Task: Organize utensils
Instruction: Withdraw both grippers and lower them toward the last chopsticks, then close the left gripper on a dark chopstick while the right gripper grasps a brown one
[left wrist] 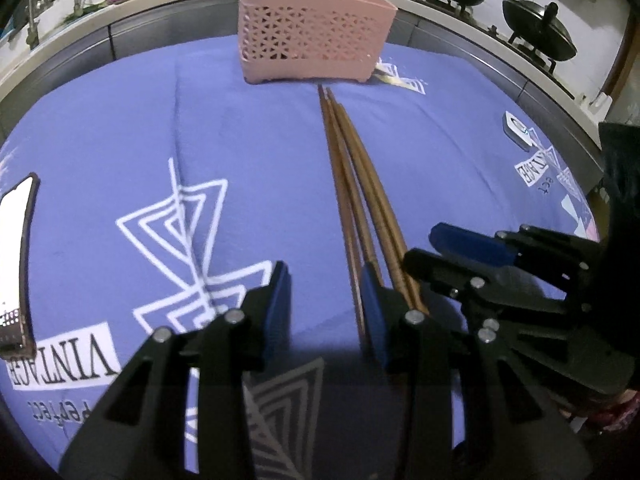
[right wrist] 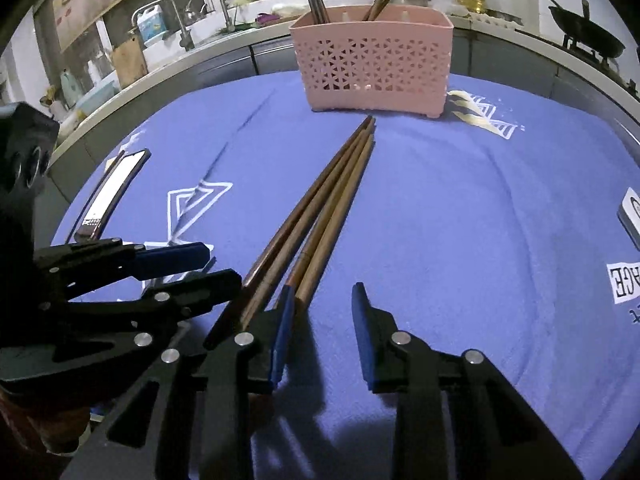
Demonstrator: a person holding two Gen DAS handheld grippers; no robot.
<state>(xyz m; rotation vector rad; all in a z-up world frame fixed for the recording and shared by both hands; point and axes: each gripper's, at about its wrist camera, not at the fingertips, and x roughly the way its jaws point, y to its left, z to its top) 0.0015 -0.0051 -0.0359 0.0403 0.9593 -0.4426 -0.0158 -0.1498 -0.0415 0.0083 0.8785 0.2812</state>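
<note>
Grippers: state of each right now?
Left gripper: open, holding nothing, beside the chopsticks.
Right gripper: open, holding nothing.

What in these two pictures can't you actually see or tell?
- Chopsticks: their near ends vanish behind the left tongs in the left view and the right tongs in the right view; an exact count is uncertain.
- Basket: its inside is screened by its wall; the utensil tops are cut by the frame's top edge.
- Phone: cut off by the left edge, screen glared white.
- Small white item: cut by the right edge, unidentifiable.
</note>
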